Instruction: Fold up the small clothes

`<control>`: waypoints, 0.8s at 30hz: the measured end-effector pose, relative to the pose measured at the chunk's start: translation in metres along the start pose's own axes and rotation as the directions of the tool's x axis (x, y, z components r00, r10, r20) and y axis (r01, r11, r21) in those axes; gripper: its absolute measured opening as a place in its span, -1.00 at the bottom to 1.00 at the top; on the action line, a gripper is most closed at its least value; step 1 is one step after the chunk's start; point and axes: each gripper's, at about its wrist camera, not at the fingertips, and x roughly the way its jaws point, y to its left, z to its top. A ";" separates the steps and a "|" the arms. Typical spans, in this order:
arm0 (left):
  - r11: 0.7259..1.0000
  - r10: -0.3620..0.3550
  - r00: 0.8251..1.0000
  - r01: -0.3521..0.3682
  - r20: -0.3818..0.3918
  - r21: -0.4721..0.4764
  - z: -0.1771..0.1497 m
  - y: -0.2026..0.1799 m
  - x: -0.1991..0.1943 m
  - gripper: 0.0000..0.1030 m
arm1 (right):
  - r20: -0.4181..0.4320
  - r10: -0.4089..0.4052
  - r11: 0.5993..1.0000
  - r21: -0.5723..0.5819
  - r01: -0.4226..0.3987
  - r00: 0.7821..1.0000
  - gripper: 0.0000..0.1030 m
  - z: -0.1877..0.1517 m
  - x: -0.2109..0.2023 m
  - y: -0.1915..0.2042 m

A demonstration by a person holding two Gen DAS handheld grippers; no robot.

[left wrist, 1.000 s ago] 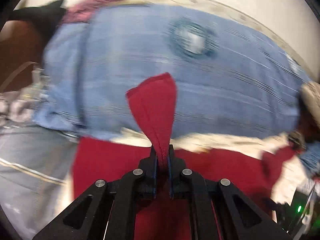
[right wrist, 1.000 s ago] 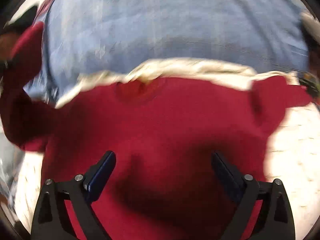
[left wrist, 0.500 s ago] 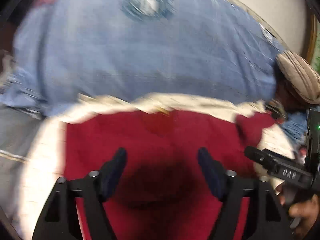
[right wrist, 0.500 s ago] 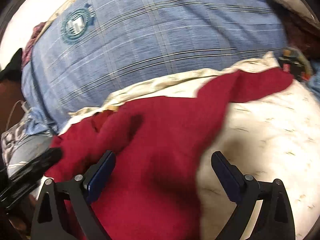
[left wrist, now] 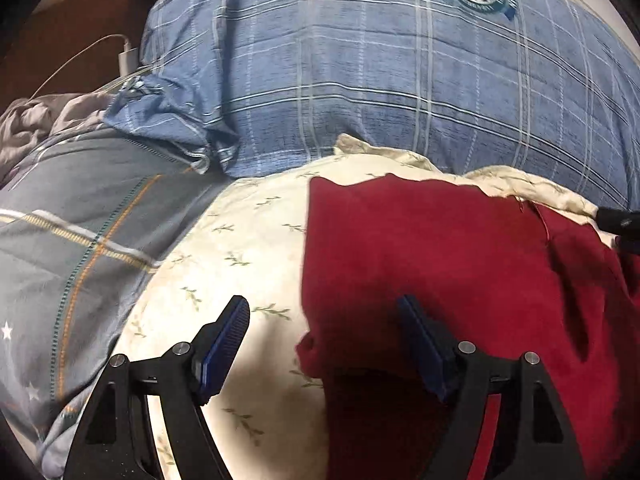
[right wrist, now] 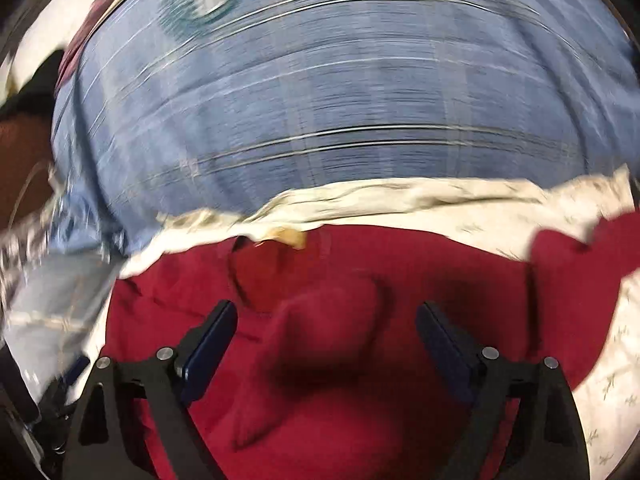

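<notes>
Cream sheet (left wrist: 248,248) with little leaves is covering the bed, and a big blue pillow (left wrist: 360,80) is sitting behind it. Our red shirt (left wrist: 440,248) is lying on the sheet, right in front of the pillow. We are holding our left gripper (left wrist: 322,338) wide open over the shirt's left edge, gripping nothing. We are holding our right gripper (right wrist: 326,338) wide open too, over the middle of the shirt (right wrist: 340,360), where a flap is lying folded over. That view is blurry.

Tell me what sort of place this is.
Most likely a bedroom, with folding done on a bed: a large blue plaid pillow, a leaf-print cream sheet under the red garment, and a rumpled grey quilt.
</notes>
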 end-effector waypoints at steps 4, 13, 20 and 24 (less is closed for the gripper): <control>0.999 0.005 1.000 -0.005 -0.005 0.038 -0.007 -0.001 0.000 0.48 | -0.040 -0.224 0.945 -0.254 0.207 0.974 0.53 -0.022 0.029 0.036; 1.000 -0.016 1.000 0.016 0.008 0.017 -0.008 0.003 -0.008 0.48 | -0.011 -0.193 0.976 0.097 0.193 0.981 0.52 -0.064 -0.065 -0.094; 1.000 -0.007 0.997 0.008 0.071 -0.023 -0.005 0.019 -0.026 0.48 | 0.003 -0.047 0.998 0.039 0.047 0.999 0.55 -0.051 -0.047 -0.080; 0.996 0.020 0.998 -0.015 0.060 -0.084 -0.003 0.039 -0.019 0.48 | -0.073 -0.097 0.992 -0.093 0.090 0.993 0.34 -0.049 -0.014 -0.060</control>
